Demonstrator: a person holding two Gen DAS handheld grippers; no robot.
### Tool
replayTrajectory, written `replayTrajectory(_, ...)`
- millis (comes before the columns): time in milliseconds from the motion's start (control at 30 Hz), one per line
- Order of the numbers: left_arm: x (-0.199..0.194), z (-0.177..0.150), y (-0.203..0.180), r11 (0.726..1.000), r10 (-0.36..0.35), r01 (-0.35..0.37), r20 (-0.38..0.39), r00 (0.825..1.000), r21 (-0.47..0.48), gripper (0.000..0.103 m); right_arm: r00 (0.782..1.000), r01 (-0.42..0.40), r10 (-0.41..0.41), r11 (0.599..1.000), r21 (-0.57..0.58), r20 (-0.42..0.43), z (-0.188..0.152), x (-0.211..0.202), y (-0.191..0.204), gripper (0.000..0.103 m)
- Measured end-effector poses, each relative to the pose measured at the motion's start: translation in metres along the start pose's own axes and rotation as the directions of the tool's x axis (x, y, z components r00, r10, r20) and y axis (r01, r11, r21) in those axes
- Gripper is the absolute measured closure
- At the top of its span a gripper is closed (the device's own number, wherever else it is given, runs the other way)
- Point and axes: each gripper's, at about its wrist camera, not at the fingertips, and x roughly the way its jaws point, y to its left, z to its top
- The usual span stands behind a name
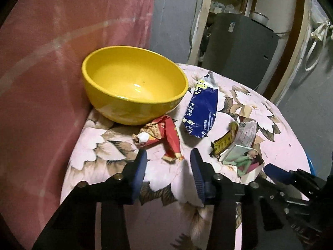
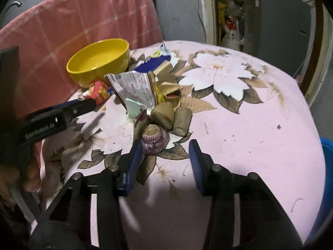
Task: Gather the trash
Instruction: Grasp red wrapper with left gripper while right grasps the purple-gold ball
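Left wrist: red wrapper [image 1: 164, 138] before parted left gripper [image 1: 168, 158].

Dim indoor light, brightest on the tablecloth [image 2: 260, 125]; gripper shadows fall near, the bowl [image 1: 133, 85] shows glare, and fisheye edges darken and bend.

Floral pink tablecloth [image 2: 260, 129], pink checked cloth [image 1: 52, 52], grey cabinet [image 1: 239, 48]

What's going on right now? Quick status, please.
Both grippers open, nothing held. Left gripper at red wrapper; right gripper at purple wrapper. Bowl empty. Nothing in the way.
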Motion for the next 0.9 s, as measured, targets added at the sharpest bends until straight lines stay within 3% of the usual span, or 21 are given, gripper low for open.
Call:
replayTrajectory(300, 0.007, 0.008, 0.007, 0.999, -0.037, 0.036, -0.031, 0.999, -0.035, 0.095, 0.999, -0.023, 0.023, 1.000, -0.019, -0.024, 0.009, 0.011, 0.007, 0.044)
replayTrajectory(467, 0.004, 0.007, 0.007, 0.998, -0.046, 0.045, -0.032, 0.998, -0.039, 0.097, 0.999, -0.040, 0.039, 0.999, -0.034, -0.029, 0.008, 0.013, 0.011, 0.053)
replayTrajectory(700, -0.015, -0.002, 0.002, 0.997, -0.065, 0.065, -0.010, 0.998, -0.047, 0.098, 0.998, -0.064, 0.063, 0.998, -0.017, -0.007, 0.003, 0.002, 0.010, 0.054)
replayTrajectory(900, -0.036, -0.013, -0.011, 0.995, -0.091, 0.092, 0.024, 0.996, -0.036, 0.098, 0.996, -0.054, 0.053, 0.998, 0.020, 0.066, -0.008, -0.028, 0.005, 0.054)
